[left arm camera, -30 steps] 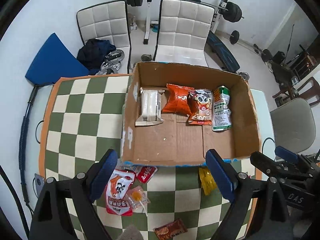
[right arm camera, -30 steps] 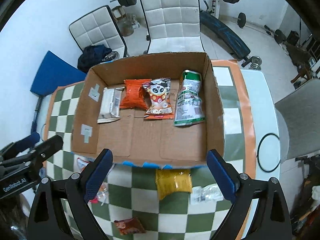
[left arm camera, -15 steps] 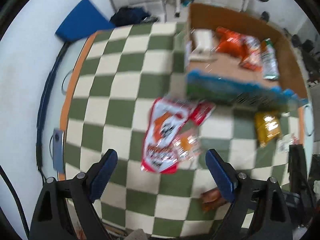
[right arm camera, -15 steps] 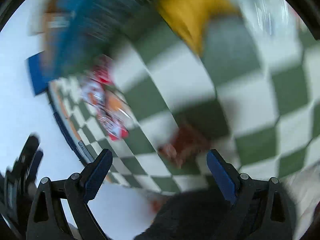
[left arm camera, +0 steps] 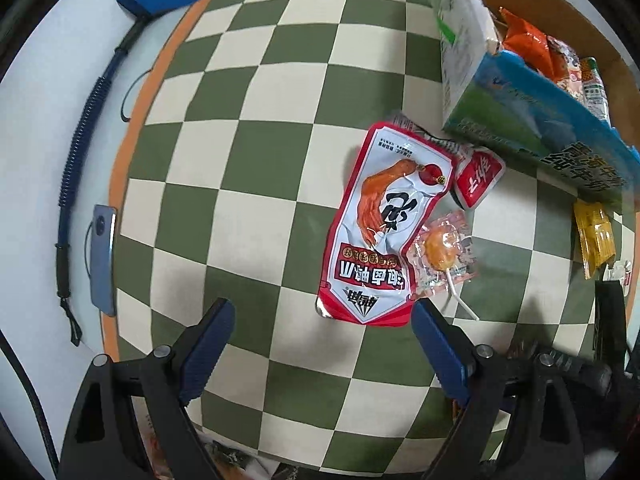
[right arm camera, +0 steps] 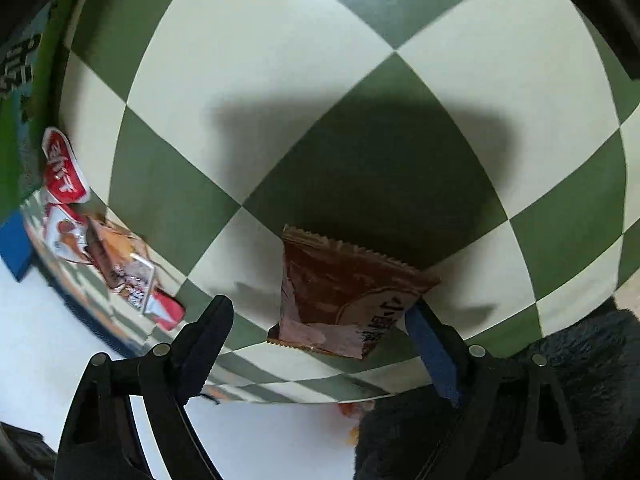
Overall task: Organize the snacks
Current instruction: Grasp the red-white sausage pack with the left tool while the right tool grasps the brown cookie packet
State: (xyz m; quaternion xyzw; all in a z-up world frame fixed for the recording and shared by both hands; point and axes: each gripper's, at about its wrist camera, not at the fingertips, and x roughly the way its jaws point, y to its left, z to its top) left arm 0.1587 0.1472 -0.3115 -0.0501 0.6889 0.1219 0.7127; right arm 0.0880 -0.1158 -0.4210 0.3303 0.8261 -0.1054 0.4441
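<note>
Checkered table [right arm camera: 256, 92]: right tongs [right arm camera: 320, 322] closing around the light, crinkly brown packet [right arm camera: 340, 300] beside the box [left arm camera: 532, 128]; left tongs [left arm camera: 320, 338] spread, empty.

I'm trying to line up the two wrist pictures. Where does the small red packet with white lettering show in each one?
Left wrist view: the small red packet lies right of centre, beside the big red-and-white pouch, just below the box.
Right wrist view: the packet sits at the far left edge, by the box's printed wall.
Shared landmark: the green-and-cream checkered cloth, under everything in both views.
</note>
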